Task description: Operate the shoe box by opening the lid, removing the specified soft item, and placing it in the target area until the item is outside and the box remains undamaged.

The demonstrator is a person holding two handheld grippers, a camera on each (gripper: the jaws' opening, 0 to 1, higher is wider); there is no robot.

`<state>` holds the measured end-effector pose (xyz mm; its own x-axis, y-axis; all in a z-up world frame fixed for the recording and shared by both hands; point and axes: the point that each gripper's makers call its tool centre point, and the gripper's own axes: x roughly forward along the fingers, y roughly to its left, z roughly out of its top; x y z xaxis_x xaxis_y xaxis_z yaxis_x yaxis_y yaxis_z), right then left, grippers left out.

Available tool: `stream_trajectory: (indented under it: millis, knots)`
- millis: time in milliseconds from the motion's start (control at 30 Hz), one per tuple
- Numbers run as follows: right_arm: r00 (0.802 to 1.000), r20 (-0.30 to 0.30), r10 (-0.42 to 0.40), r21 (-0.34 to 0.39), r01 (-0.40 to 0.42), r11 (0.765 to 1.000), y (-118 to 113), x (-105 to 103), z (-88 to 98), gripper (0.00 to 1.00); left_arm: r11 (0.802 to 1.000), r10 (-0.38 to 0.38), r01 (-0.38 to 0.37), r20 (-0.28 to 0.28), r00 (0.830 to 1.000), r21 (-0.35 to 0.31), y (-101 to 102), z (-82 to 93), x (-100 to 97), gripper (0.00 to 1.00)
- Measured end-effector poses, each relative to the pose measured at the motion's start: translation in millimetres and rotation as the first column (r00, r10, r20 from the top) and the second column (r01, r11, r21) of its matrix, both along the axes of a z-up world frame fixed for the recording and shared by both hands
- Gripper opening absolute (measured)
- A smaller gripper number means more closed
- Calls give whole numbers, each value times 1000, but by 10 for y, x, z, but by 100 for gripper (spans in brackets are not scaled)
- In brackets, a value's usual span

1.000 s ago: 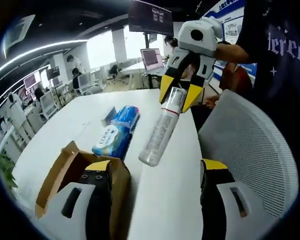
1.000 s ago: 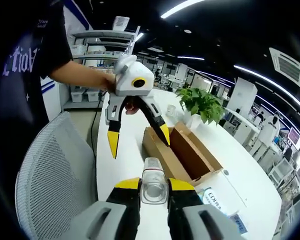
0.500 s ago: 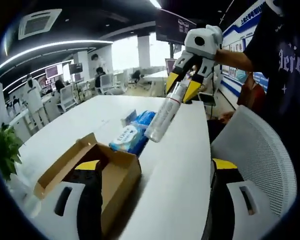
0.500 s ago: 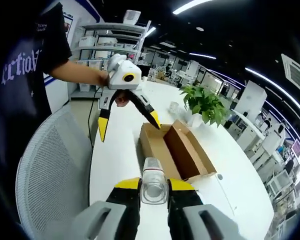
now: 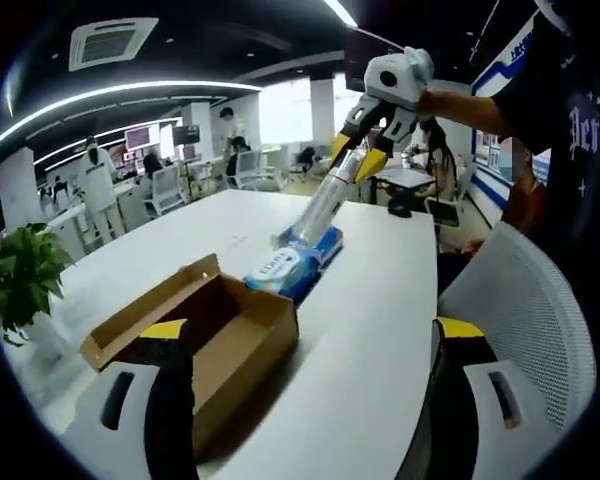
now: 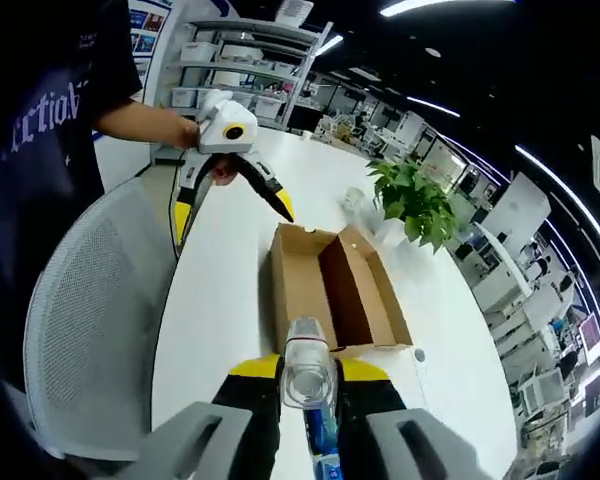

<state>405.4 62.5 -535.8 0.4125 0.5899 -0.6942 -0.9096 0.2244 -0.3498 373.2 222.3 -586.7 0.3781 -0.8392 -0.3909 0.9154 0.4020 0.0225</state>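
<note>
My right tongs (image 6: 308, 372) squeeze the clear plastic bottle (image 6: 306, 372), my left tongs (image 5: 310, 335) gape, so next I lower it beside the open brown cardboard box (image 6: 330, 285) at twelve o'clock.

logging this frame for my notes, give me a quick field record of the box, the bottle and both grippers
box: brown cardboard shoe box, lid open, on the white table
bottle: clear plastic bottle, held tilted above the blue wipes pack
right gripper: jaws shut on the bottle's cap end
left gripper: jaws open, holding nothing, near the box
beside table: white mesh chair, potted plant
</note>
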Motion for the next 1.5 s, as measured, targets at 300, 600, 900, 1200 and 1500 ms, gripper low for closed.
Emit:
stream_trajectory:
  millis: [300, 600, 900, 1200, 1500]
  knots:
    - [1000, 0, 20, -69, -20, 997, -182, 276, 29, 15, 998, 66, -66, -3, 998, -13, 76, -11, -32, 99]
    - [999, -16, 46, -150, -48, 988, -320, 493, -1, 15, 995, 104, -104, 13, 995, -2, 126, -18, -72, 99]
    - [997, -54, 60, -248, -72, 966, -454, 766, -117, 15, 992, 130, -130, 24, 991, -6, 175, -2, -164, 99]
    - [993, -105, 49, -338, -82, 938, -533, 1056, -312, 15, 987, 161, -160, 41, 986, -18, 275, 14, -210, 98]
    - [987, -158, 36, -415, -99, 904, -596, 1323, -528, 15, 979, 200, -199, 33, 979, -30, 373, -46, -276, 97]
